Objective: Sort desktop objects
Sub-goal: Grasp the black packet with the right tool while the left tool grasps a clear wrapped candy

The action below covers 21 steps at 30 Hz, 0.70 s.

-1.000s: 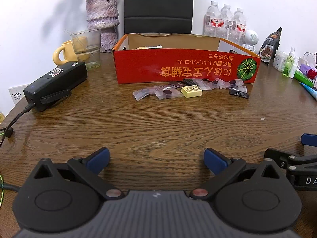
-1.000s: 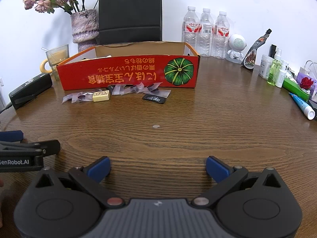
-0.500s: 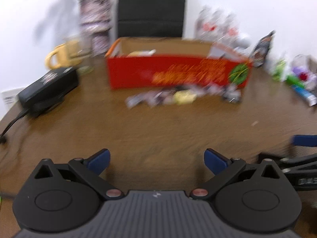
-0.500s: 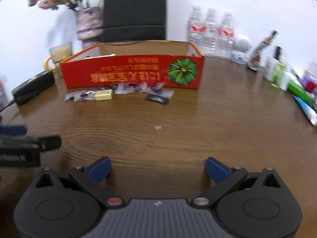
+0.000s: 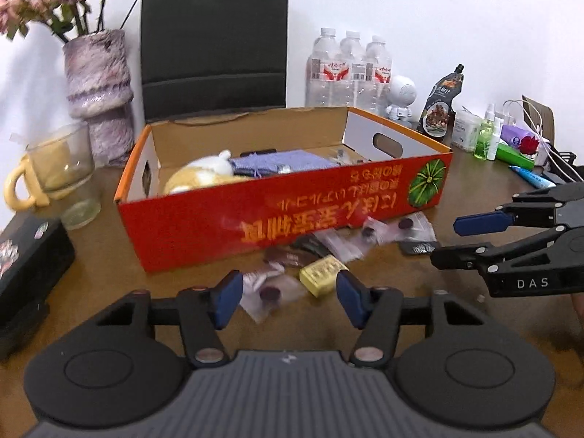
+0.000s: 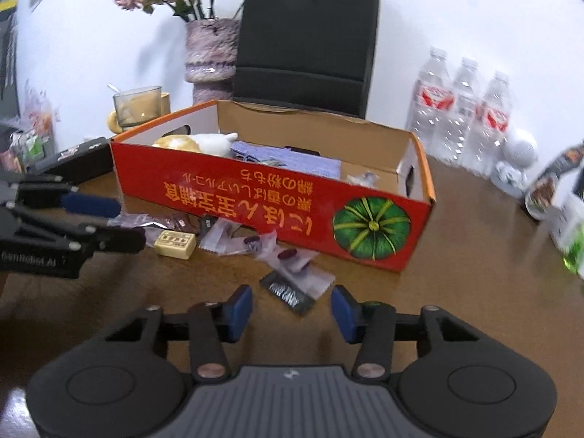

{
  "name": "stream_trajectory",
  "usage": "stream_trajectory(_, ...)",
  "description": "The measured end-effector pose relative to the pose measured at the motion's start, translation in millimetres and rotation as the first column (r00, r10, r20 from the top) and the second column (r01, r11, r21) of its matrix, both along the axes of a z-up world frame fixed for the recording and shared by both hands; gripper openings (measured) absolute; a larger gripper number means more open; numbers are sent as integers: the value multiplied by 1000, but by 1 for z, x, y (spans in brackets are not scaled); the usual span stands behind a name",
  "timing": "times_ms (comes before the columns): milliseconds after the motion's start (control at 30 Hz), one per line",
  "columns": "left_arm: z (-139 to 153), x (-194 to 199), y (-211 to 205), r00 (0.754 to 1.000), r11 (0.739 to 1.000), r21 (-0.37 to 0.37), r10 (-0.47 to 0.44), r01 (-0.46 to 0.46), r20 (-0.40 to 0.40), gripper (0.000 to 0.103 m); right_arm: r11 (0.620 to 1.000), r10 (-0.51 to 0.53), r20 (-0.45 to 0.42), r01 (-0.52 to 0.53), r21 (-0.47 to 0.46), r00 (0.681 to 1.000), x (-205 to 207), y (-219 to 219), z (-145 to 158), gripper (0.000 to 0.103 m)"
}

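**Both grippers closing in on the packets before the red box**

Left wrist view: the left gripper (image 5: pixel 288 297) has its fingers closing with nothing pinched; a clear packet (image 5: pixel 268 294) lies on the bench just ahead between them.

Right wrist view: the right gripper (image 6: pixel 292 308) is likewise narrowing, unladen; the black packet (image 6: pixel 288 293) lies slantwise just ahead, before the red box (image 6: pixel 255 204).

Both tools (image 5: pixel 288 297) (image 6: pixel 291 308) closing, nothing between jaws

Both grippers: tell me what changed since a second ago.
The left gripper and right gripper have advanced to the snack packets before the red box. Their jaws, wide before, are closing; nothing is gripped. Box, packets and bottles lie unchanged.
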<state>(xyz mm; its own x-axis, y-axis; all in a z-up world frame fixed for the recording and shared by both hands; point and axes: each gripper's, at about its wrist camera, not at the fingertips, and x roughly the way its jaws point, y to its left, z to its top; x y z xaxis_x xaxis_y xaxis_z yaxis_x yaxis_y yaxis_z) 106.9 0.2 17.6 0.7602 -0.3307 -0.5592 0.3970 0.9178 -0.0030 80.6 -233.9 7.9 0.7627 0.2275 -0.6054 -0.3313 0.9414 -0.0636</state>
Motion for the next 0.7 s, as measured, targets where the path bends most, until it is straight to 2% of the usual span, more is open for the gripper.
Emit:
stream_trajectory(100, -4, 7, -5, 999, 1000, 19, -20, 21, -27, 42, 999, 33, -10, -33, 3, 999, 9, 2, -3, 33)
stream_trajectory(133, -6, 8, -6, 999, 999, 26, -26, 27, -38, 39, 999, 43, -14, -43, 8, 999, 11, 2, -4, 31)
stream_trajectory(333, -10, 9, -8, 999, 998, 50, -23, 24, -30, 42, 999, 47, -19, -46, 22, 999, 18, 3, -11, 29)
stream_trajectory(433, -12, 9, -11, 999, 997, 76, -19, 21, -32, 43, 998, 45, -24, -44, 39, 999, 16, 3, -11, 19)
stream_trajectory(467, -12, 8, -11, 999, 996, 80, -24, 27, -34, 41, 998, 48, -27, -47, 43, 998, 14, 3, -11, 15)
stream_trajectory(500, -12, 7, -12, 999, 996, 80, -31, 34, -39, 34, 998, 50, -30, -49, 47, 998, 12, 3, -11, 12)
stream_trajectory(600, -10, 3, -13, 998, 997, 75, -28, 32, -63, 22, 998, 48, -44, -46, 53, 998, 7, 4, -10, 11)
stream_trajectory(700, -6, -7, -17, 997, 994, 104, -4, 13, -78, 17, 999, 26, -59, -24, 40, 998, -3, 7, -8, 10)
